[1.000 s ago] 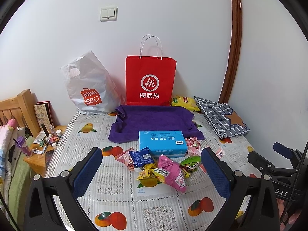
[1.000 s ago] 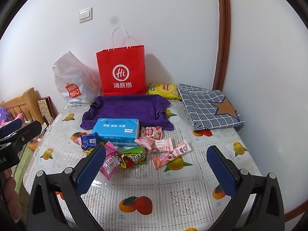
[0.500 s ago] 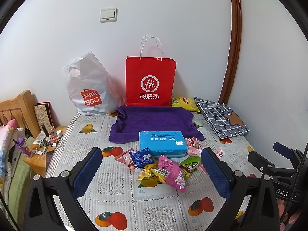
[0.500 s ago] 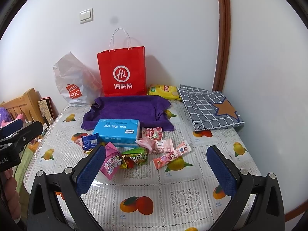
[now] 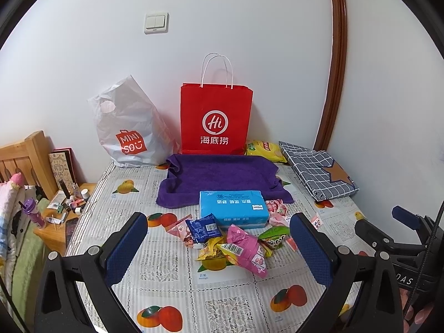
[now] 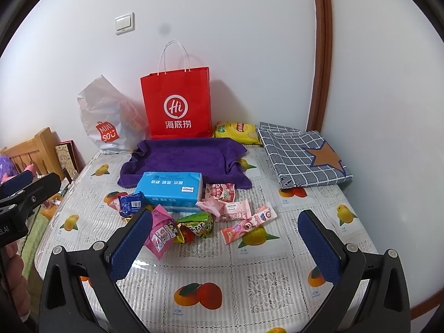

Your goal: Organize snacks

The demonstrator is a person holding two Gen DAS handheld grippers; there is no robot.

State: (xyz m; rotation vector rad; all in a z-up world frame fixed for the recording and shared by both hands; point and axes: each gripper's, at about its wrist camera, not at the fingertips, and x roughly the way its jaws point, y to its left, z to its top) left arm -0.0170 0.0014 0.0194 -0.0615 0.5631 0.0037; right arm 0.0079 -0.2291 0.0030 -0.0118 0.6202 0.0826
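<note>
Several snack packets lie heaped mid-table: a pink bag (image 5: pixel 247 249) (image 6: pixel 161 231), a dark blue packet (image 5: pixel 204 227) (image 6: pixel 130 204), a green packet (image 5: pixel 274 237) (image 6: pixel 198 223), a long pink bar (image 6: pixel 248 223) and pink sachets (image 6: pixel 222 191). Behind them lies a blue tissue pack (image 5: pixel 233 204) (image 6: pixel 172 190) on the edge of a purple towel (image 5: pixel 219 174) (image 6: pixel 186 158). My left gripper (image 5: pixel 219 238) hangs open above the near side of the heap, holding nothing. My right gripper (image 6: pixel 224 236) is open too, over the heap's right side.
A red paper bag (image 5: pixel 216 119) (image 6: pixel 177 105), a white plastic bag (image 5: pixel 127 130) and a yellow chip bag (image 5: pixel 265 149) stand along the back wall. A folded checked cloth (image 6: pixel 302 156) lies at the right. A cluttered nightstand (image 5: pixel 63 208) sits left of the fruit-print tablecloth (image 6: pixel 249 285).
Both views have shifted very slightly; the grippers stay open and nothing on the table has moved.
</note>
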